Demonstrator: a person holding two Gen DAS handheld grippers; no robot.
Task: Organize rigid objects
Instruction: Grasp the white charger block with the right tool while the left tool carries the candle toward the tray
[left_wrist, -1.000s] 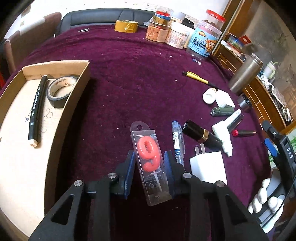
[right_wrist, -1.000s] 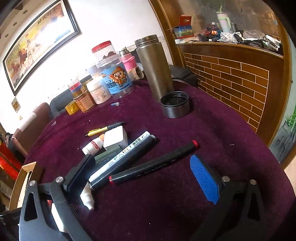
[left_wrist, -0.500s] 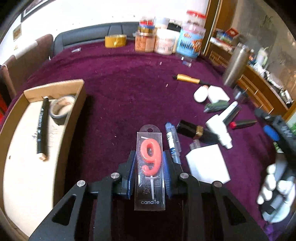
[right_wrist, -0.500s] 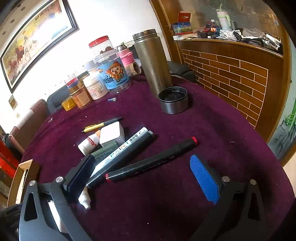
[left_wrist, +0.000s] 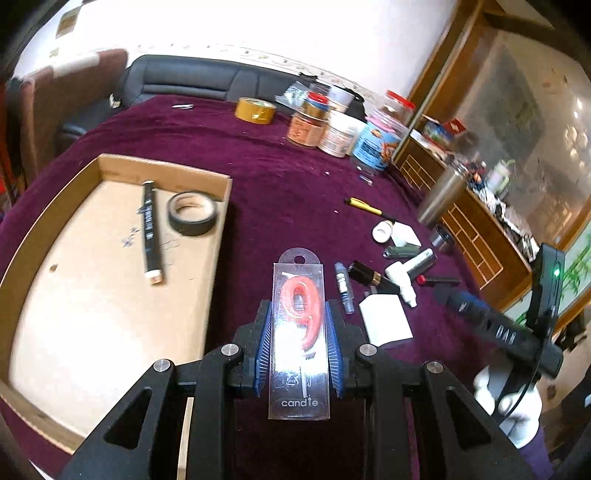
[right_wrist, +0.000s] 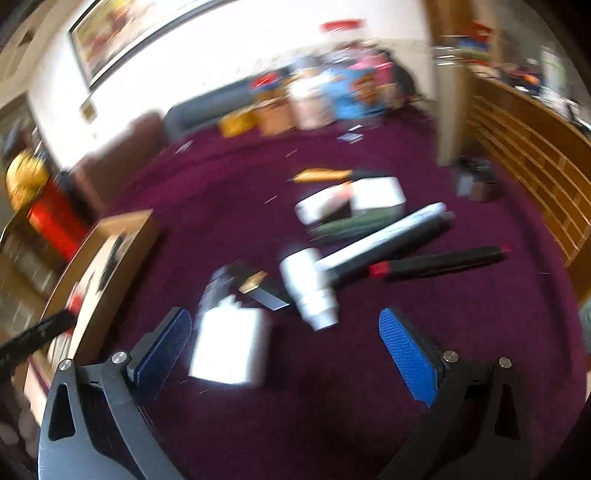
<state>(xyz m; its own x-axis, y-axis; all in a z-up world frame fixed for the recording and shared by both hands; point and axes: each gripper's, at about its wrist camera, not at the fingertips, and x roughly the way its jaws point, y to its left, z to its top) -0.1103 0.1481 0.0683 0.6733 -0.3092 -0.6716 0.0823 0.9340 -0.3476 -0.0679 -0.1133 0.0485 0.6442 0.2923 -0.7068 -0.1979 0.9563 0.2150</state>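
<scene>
L gripper (left_wrist: 298, 343) clamped on candle pack (left_wrist: 300, 332), now lifted off the cloth, near cardboard box's (left_wrist: 218, 236) right wall; box drop likely next. R gripper (right_wrist: 284, 347), wide open and empty, has swung over white adapter (right_wrist: 229, 343) at table's near edge.

- Tabletop (left_wrist: 280, 177) — covered in a deep purple cloth, round-edged.
- Left side: shallow cardboard tray (left_wrist: 221, 206) lying flat on the cloth.
- Far edge: yellow tape roll (left_wrist: 255, 110); beside it a cluster of jars (left_wrist: 332, 125), touching one another.
- Right of centre: yellow pen (left_wrist: 364, 206) lying alone; further right a steel flask (left_wrist: 441, 197) upright, small metal cup (left_wrist: 439, 236) near its base.
- Near right — a loose heap: white charger block (left_wrist: 386, 320), blue-capped tube (left_wrist: 343, 287), black-and-gold lipstick (left_wrist: 369, 275), white glue bottle (left_wrist: 400, 282), paint marker (left_wrist: 421, 258), red-tipped black marker (left_wrist: 437, 281). Several touch or overlap.
- Right wrist view is blurred; same heap visible, charger block (right_wrist: 229, 345) nearest.
</scene>
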